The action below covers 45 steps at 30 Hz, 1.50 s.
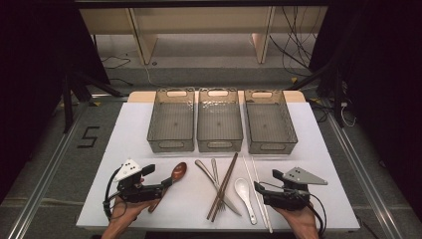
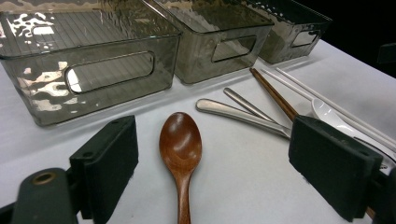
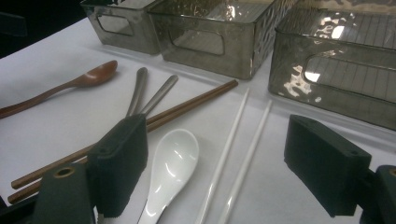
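A brown wooden spoon [image 1: 178,173] lies on the white mat, its handle running back between the wide-apart jaws of my left gripper [image 1: 158,177]. In the left gripper view the wooden spoon [image 2: 180,144] sits below my left gripper [image 2: 219,165], and neither pad touches it. My right gripper [image 1: 267,181] stands open at the front right. In the right gripper view a white ceramic spoon [image 3: 170,161] and two white chopsticks [image 3: 233,144] lie under my right gripper [image 3: 224,165], untouched.
Three smoky see-through bins [image 1: 170,147] [image 1: 219,145] [image 1: 271,147] stand in a row at the back of the mat [image 1: 318,164]. Two metal utensils [image 1: 213,172] and brown chopsticks [image 1: 225,184] cross each other in the middle. The floor lies beyond the table's edges.
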Available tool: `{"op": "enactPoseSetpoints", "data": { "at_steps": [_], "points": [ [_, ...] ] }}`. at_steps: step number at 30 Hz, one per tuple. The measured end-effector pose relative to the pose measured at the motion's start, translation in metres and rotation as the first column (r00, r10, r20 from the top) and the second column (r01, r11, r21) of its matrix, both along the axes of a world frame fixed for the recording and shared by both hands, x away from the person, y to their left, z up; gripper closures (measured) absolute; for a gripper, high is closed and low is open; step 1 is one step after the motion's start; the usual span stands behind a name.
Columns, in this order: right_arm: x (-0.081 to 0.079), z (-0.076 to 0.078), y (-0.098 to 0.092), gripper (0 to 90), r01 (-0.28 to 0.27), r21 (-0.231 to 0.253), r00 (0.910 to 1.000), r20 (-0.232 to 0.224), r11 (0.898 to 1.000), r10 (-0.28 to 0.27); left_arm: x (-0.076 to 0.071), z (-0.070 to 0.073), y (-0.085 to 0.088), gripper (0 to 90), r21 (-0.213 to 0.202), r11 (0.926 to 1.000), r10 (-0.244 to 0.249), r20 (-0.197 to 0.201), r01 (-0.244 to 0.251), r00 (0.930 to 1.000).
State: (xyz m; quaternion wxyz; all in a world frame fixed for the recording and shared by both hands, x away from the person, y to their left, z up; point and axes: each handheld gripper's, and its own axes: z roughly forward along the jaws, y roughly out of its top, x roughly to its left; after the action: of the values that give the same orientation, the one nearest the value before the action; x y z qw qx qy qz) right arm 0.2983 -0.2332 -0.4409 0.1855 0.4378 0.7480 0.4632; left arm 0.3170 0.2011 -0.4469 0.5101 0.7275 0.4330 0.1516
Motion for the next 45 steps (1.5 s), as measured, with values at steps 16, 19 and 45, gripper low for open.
{"op": "enactPoseSetpoints", "data": {
  "at_steps": [16,19,45],
  "points": [
    [0.01,0.002,0.003,23.8,0.009,-0.159,0.9921,-0.122,0.987,-0.028,0.001,-0.001,-0.001,15.4,0.006,1.0,0.001,-0.003,-0.001,1.0],
    [0.012,0.005,0.002,24.1,0.01,-0.182,0.9899,-0.138,0.983,-0.035,0.001,-0.001,-0.001,15.3,0.006,1.0,0.001,-0.003,-0.001,1.0],
    [0.032,-0.007,0.025,43.2,-0.117,-0.433,0.9087,-0.41,0.894,-0.079,0.001,-0.001,-0.001,15.3,0.01,0.9999,0.003,-0.001,-0.003,1.0]
  ]
}}
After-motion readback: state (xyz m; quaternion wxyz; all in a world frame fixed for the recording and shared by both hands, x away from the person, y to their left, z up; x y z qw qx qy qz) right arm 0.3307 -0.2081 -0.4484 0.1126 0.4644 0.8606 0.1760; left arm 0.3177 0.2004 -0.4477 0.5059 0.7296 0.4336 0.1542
